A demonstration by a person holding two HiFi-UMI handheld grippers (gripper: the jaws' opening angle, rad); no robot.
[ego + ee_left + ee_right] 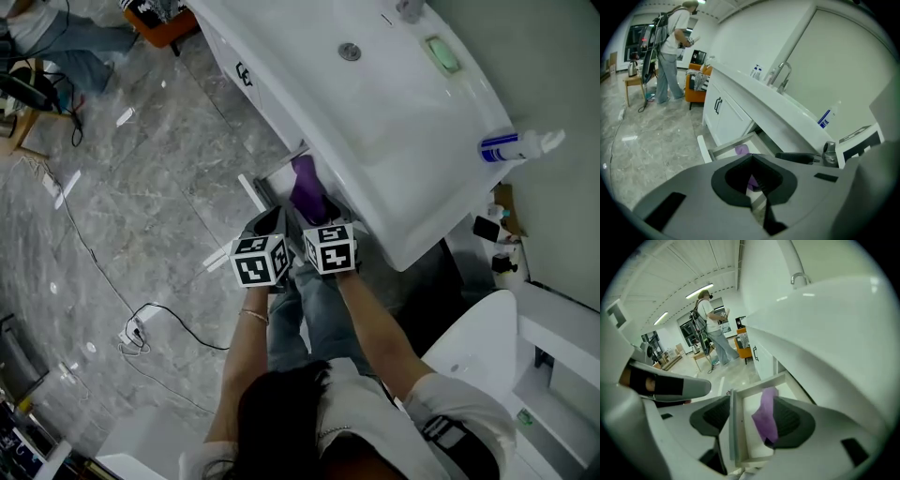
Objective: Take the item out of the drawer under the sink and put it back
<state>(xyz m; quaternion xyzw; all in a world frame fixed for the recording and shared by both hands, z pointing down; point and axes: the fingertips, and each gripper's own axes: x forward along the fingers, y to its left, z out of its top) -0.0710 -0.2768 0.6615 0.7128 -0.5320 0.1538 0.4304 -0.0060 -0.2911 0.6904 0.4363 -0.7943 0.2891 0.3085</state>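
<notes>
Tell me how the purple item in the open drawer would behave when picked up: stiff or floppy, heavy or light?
The purple item looks like thin cloth, lying crumpled with folds in the drawer, so it would probably droop when lifted. Being thin, it is likely light. A push would probably bunch it, not roll it.

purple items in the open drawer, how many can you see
1. The purple item lies in the open drawer under the sink. The drawer's back part is hidden beneath the sink, so more could be there.
</notes>
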